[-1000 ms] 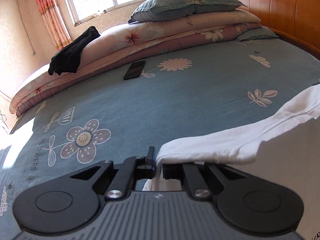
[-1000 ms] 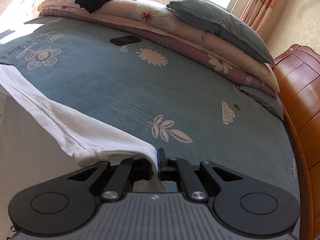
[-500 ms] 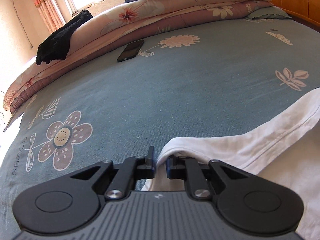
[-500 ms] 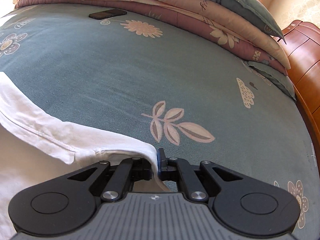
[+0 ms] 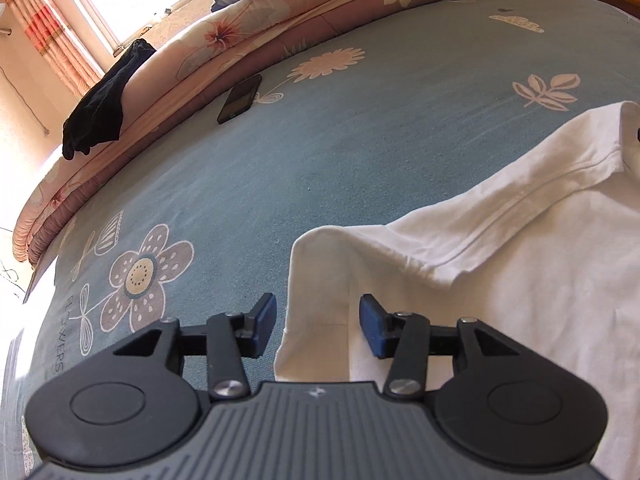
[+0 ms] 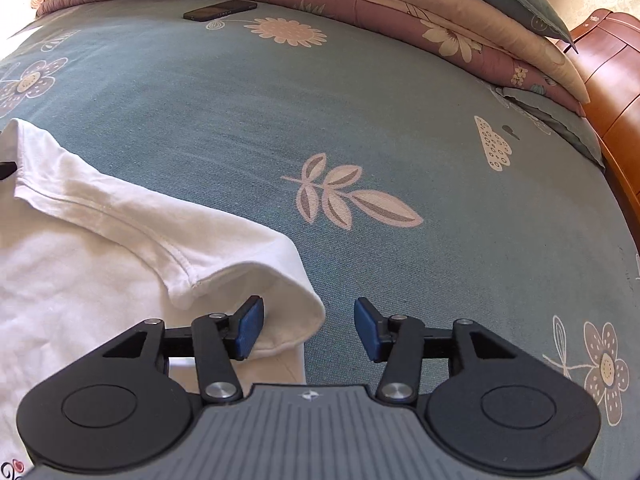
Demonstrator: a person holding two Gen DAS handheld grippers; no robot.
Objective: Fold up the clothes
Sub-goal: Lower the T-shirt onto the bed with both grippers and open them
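White shirt point(image 5: 500, 240) between spread tools point(image 5: 318, 326)

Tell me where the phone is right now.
The phone lies on the blue sheet at the far side in both views, just before the folded quilts, beside a printed daisy.

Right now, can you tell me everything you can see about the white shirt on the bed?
The white shirt is soft-looking, knit cloth, like a T-shirt. It lies on the blue flowered bedsheet. A stitched hem band runs across its far edge, and the cloth bunches into loose folds at both near corners. The open left gripper straddles one corner and the open right gripper straddles the other; neither is clamping it. A small red print shows at the bottom left edge of the right wrist view.
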